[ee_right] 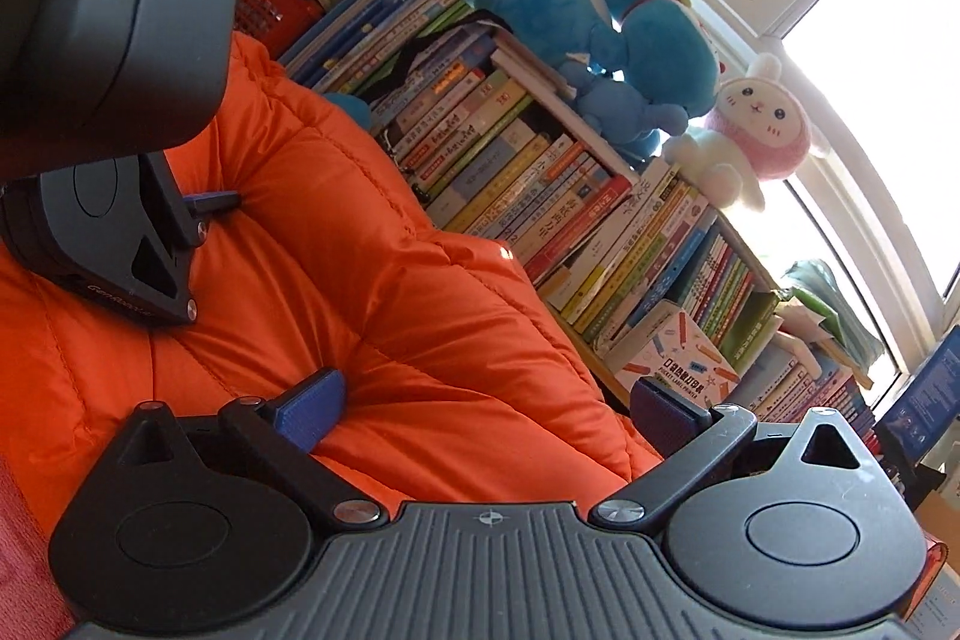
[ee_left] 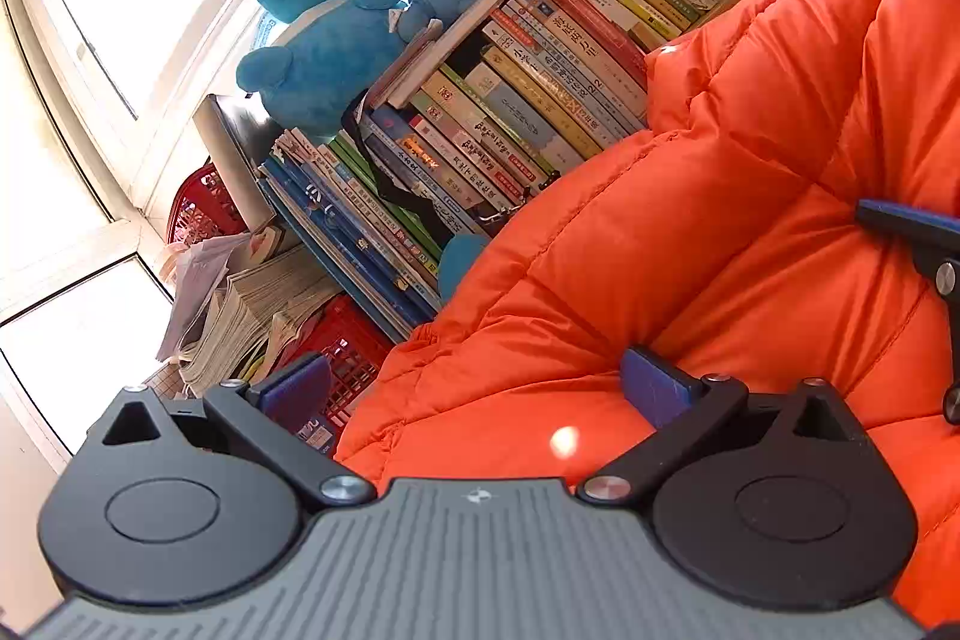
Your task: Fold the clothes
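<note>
Puffy orange quilted nylon jacket (ee_left: 690, 244) bulges in front of packed rows of thin glossy books (ee_left: 510, 112); three plush toys on top: two blue (ee_right: 600, 28), one pink-white bunny (ee_right: 753, 124). Left gripper (ee_left: 480, 388) fingers apart, jacket edge between; right gripper (ee_right: 492, 412) fingers apart over the jacket edge.

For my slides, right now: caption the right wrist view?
Open right gripper straddling an orange puffer jacket beside stacked books.
</note>
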The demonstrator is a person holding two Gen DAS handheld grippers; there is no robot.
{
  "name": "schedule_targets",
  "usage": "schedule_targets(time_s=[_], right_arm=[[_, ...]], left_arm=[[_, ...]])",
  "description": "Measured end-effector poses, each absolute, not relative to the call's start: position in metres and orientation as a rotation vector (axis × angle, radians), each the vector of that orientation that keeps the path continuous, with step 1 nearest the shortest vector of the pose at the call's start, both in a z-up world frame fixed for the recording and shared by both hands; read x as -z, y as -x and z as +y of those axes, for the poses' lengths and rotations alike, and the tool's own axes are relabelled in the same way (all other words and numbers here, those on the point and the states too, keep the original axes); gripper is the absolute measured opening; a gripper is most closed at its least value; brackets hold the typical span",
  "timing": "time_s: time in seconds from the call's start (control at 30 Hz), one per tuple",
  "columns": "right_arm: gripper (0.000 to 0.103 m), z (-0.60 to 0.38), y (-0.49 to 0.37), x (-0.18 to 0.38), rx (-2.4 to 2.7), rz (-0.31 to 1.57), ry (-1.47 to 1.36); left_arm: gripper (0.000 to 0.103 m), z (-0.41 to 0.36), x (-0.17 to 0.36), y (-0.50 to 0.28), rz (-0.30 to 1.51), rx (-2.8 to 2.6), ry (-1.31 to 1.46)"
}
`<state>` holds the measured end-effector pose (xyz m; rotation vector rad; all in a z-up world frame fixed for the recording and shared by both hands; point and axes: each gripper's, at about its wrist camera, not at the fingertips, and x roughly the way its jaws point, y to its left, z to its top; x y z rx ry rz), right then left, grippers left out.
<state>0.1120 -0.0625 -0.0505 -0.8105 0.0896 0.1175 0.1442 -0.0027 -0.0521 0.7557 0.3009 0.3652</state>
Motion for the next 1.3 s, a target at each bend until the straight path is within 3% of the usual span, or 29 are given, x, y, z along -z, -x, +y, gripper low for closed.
schedule_targets(time_s=[0.13, 0.57, 1.3], right_arm=[[0.101, -0.078, -0.113, 0.057, -0.091, 0.063, 0.867], [0.101, -0.142, -0.125, 0.053, -0.014, 0.22, 0.789], [0.101, -0.199, -0.133, 0.04, 0.01, 0.418, 0.602]], left_arm=[[0.103, 0.003, 0.056, -0.145, 0.287, -0.361, -0.797], [0.103, 0.04, 0.059, -0.141, 0.297, -0.425, -0.828], [0.103, 0.096, 0.045, -0.146, 0.472, -0.412, -0.601]])
